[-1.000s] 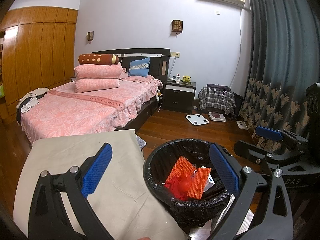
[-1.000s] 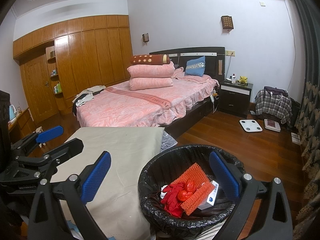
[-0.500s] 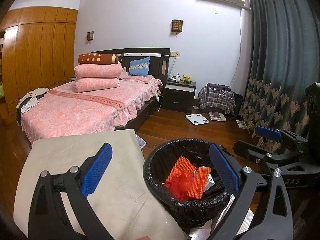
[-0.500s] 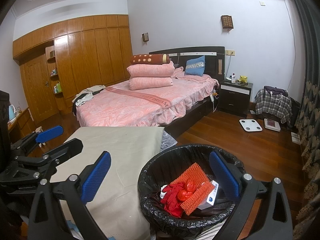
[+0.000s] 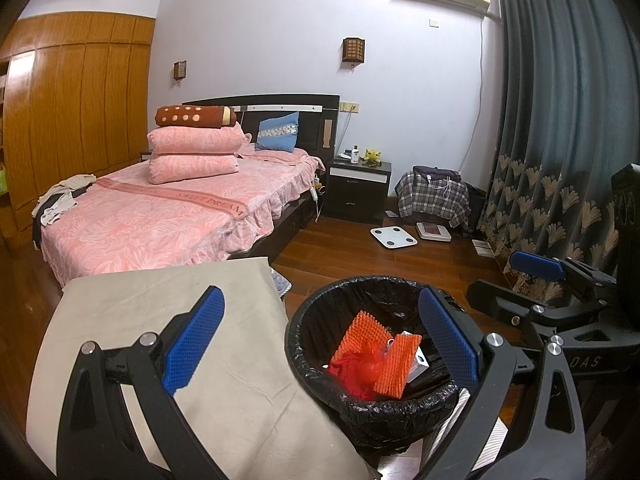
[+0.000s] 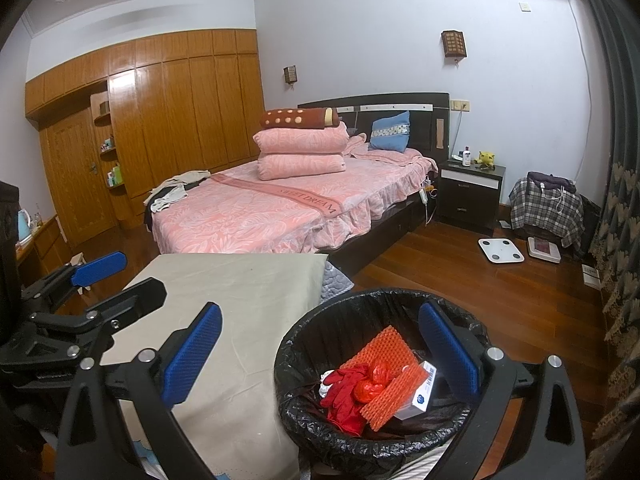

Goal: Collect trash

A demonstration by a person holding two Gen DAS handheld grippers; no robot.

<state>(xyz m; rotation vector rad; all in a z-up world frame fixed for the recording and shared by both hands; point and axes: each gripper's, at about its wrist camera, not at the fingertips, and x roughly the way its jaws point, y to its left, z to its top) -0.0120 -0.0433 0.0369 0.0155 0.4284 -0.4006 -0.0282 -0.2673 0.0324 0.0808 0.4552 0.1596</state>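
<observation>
A round bin with a black liner [image 5: 372,404] [image 6: 376,436] stands beside a table under a beige cloth [image 5: 168,308] [image 6: 240,292]. Inside lie orange foam netting [image 5: 362,330] [image 6: 384,346], a red glove and red crumpled bits [image 6: 346,390], and a small white box [image 6: 418,394]. My left gripper [image 5: 322,336] hovers open over the table edge and the bin, nothing between its blue pads. My right gripper [image 6: 320,354] is open and empty too, above the same spot. Each gripper shows in the other's view, the right one [image 5: 536,266] at the right, the left one [image 6: 98,274] at the left.
A bed with a pink cover [image 6: 280,208] fills the middle of the room. A dark nightstand [image 5: 358,190], a plaid-covered pile [image 5: 434,198] and two floor scales [image 5: 394,236] sit on the wooden floor by the dark curtain [image 5: 560,120]. Wooden wardrobes [image 6: 180,120] line the left wall.
</observation>
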